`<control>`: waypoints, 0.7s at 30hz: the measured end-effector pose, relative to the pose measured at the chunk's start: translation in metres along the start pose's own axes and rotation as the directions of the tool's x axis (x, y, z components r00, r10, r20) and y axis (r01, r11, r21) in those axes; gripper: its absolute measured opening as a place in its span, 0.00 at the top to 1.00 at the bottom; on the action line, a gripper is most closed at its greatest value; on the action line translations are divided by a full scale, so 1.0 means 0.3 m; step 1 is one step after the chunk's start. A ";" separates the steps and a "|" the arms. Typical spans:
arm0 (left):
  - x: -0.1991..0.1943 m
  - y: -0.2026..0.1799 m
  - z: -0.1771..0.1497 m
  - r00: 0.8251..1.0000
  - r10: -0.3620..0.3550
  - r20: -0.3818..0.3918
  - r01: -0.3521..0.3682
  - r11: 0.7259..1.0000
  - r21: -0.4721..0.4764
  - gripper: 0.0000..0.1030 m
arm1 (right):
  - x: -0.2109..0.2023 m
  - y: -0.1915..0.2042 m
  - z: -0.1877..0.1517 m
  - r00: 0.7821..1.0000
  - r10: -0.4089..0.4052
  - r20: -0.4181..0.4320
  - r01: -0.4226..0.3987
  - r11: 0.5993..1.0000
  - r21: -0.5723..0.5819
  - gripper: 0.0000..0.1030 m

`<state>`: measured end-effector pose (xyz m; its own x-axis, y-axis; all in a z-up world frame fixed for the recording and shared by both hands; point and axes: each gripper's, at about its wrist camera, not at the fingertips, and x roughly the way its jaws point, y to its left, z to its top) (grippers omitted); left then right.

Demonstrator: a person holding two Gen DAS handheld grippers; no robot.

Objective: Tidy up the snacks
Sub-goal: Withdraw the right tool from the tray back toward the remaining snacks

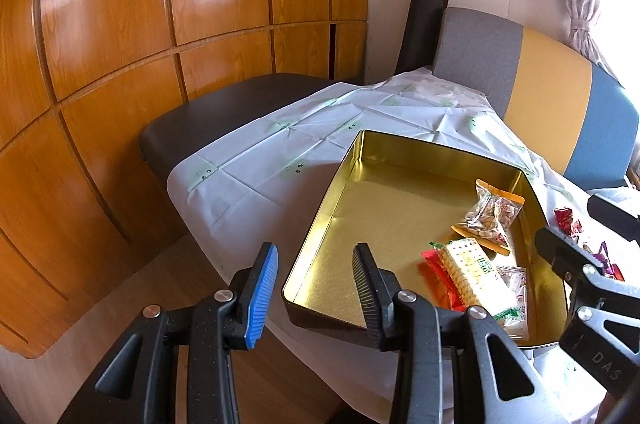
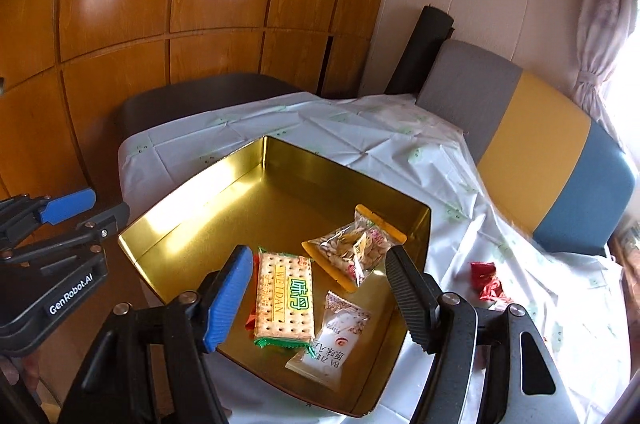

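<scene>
- Snacks, packeted: a cracker pack [image 2: 285,298], a seed pouch [image 2: 354,248] and a white sachet [image 2: 335,338] are seen lying inside the gold tin [image 2: 200,208] on the cloth-covered bench [image 2: 360,140].
- Loose red-wrapped sweets [image 2: 486,282] are left on the cloth, just beside the tin.
- Handling, judged: packets are light, crinkly and slippery; crackers are breakable. A hold on a sealed edge is advised.
- Right gripper [image 2: 316,288]: fingers are parted above the tin, nothing held.
- Left gripper [image 1: 314,290]: fingers are half parted astride the tin's near corner wall; contact cannot be told.
- Obscured: a red packet under the crackers is mostly hidden; the sachet print is hard to read.
</scene>
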<state>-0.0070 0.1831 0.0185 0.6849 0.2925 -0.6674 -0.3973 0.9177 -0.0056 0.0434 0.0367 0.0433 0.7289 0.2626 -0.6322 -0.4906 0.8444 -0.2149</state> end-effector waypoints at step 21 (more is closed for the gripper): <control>-0.032 -0.093 0.011 1.000 -0.014 0.009 0.013 0.997 0.073 0.62 | -0.056 -0.073 -0.024 0.999 -0.031 0.038 0.030 0.999 0.031 0.30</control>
<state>-0.0005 0.1556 0.0274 0.6956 0.2824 -0.6607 -0.3427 0.9386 0.0404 0.0385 0.0105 0.0534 0.7614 0.2535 -0.5967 -0.4535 0.8660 -0.2107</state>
